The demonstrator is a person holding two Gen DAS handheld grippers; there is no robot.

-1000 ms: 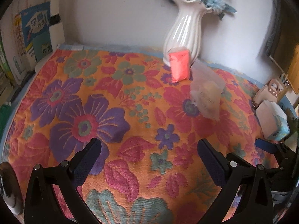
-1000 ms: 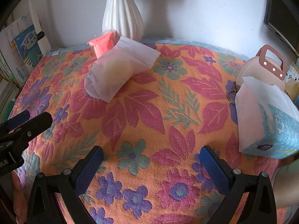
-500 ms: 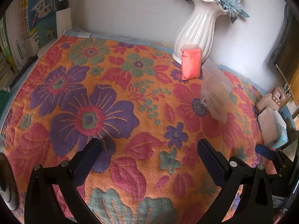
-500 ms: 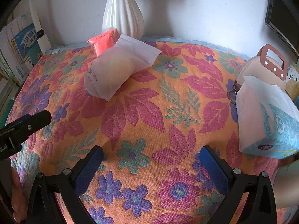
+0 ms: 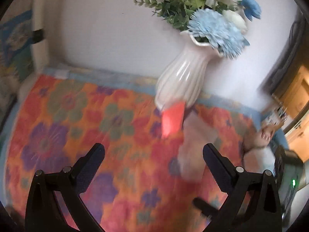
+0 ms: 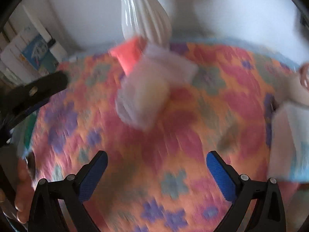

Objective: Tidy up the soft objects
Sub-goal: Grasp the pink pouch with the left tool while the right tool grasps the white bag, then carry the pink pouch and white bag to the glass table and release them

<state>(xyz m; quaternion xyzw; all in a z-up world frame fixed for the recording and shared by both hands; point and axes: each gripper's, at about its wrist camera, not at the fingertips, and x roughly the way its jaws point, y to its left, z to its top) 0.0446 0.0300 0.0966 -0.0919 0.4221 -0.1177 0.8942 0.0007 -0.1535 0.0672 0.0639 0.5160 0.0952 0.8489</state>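
Approach step, nothing held: left gripper (image 5: 153,160) spread and starting to close on air, right gripper (image 6: 156,165) spread, empty. Far off, by the vase (image 5: 181,81), orange pouch (image 5: 171,120) and white packet (image 6: 146,94) touching. Next, probably: reach farther, straddle 1 packet, then pinch.

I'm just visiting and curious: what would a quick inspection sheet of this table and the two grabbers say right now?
Surface: flowered cloth, blurred.
Job's things: red packet leaning at the white vase; pale pouch beside it; tissue pack at the right edge.
Clutter: small handbag.
Grippers: left gripper closing slightly, nothing between its fingers; right gripper open, empty.
Cables: dark cord on the wall.
Surroundings: books, white wall.
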